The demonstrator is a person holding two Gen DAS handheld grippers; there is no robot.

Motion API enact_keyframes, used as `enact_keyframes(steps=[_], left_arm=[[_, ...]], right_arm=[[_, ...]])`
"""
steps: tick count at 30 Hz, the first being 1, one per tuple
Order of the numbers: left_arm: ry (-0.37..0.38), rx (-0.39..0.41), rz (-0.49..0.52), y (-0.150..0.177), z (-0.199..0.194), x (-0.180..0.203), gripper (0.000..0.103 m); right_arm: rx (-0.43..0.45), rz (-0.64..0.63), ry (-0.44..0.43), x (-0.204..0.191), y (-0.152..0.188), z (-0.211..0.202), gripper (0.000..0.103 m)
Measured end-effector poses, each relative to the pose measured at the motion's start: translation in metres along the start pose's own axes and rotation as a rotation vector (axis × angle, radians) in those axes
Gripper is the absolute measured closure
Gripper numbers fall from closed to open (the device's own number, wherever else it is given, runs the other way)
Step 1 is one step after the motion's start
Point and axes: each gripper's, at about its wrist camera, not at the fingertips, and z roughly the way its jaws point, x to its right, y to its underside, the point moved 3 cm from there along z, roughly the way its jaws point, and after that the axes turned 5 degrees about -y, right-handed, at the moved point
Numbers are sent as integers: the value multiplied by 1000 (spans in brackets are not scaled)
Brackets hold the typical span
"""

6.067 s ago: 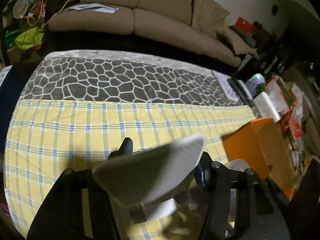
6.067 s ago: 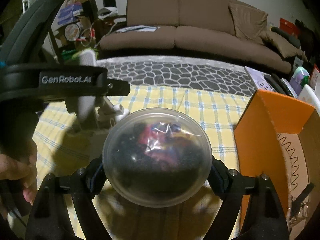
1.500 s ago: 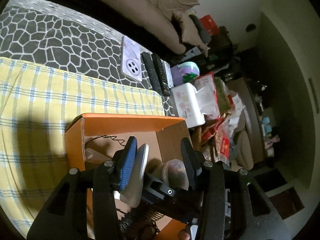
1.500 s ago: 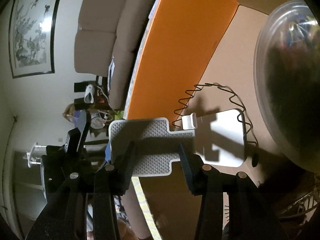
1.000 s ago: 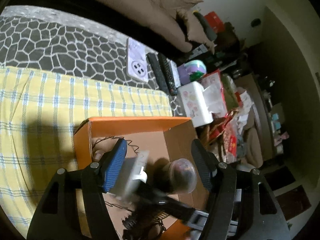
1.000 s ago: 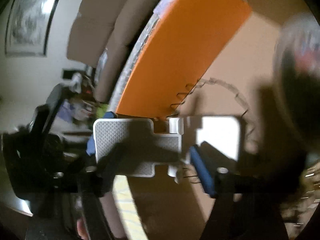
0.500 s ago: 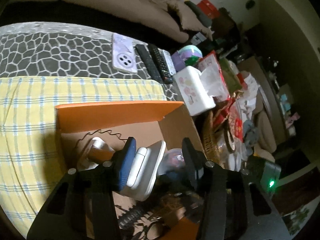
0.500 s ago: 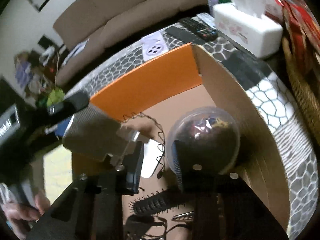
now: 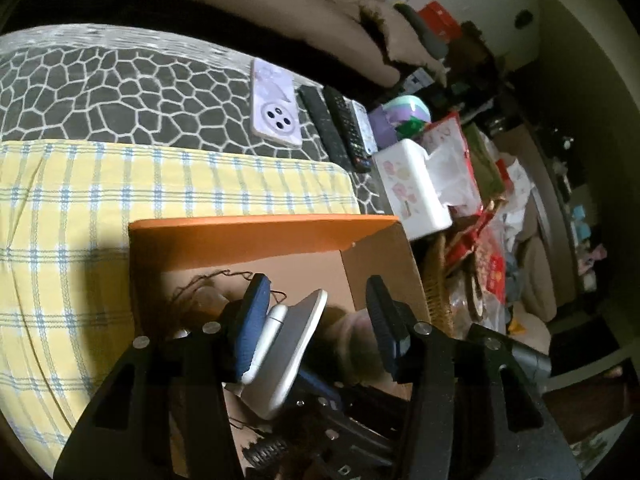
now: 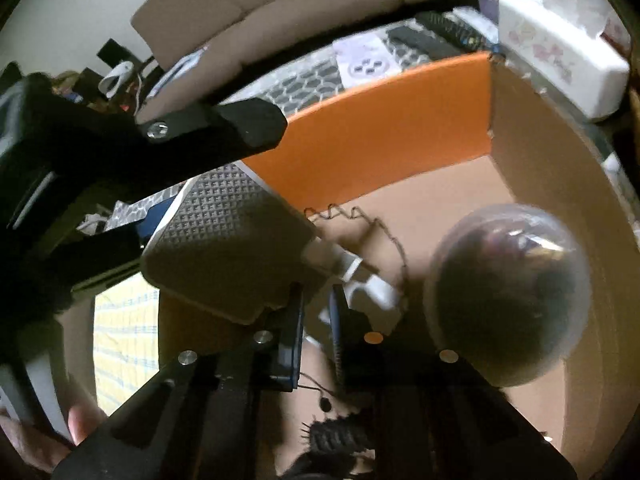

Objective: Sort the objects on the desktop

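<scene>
Dim room, hard shadows, strong fisheye bending, dark corners; right wrist view motion-blurred.

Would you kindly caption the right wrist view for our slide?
Right hand-held gripper, shut and empty, above the orange box holding the clear dome container and hairbrush.

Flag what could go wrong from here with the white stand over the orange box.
1. The left gripper's jaws are opening and the white stand leans on one blue pad only; it may drop skewed into the orange box, onto the shut right gripper close by it.
2. The clear dome lies close beside the right gripper; pulling out could knock it.
</scene>
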Motion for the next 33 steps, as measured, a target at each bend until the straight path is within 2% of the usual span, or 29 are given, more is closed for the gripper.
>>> enact_keyframes(steps=[3, 9, 13, 15, 17, 20, 22, 25, 30, 33], left_arm=[[25, -3, -13, 0, -1, -4, 57], [24, -20, 11, 4, 2, 2, 57], [22, -27, -11, 3, 4, -4, 60], [25, -22, -4, 4, 3, -4, 60], [31, -9, -1, 6, 2, -2, 60], [32, 12, 0, 7, -3, 1, 60], [15, 30, 19, 9, -8, 6, 60], [-7, 26, 41, 12, -10, 11, 60], [-53, 20, 89, 26, -7, 22, 60], [-94, 23, 138, 36, -5, 29, 60]], right_arm=[[-13, 94, -82, 4, -3, 11, 101], [-64, 182, -171, 5, -1, 41, 102], [-66, 211, -188, 7, -2, 45, 99], [-73, 200, -161, 11, -2, 35, 96], [-57, 135, -77, 14, -3, 11, 93], [-1, 61, 18, 20, -4, -34, 78], [44, 36, 63, 25, -4, -61, 78], [86, 40, 83, 31, 1, -85, 77], [70, 54, 79, 34, 12, -84, 77], [49, 37, 108, 34, 17, -75, 77]])
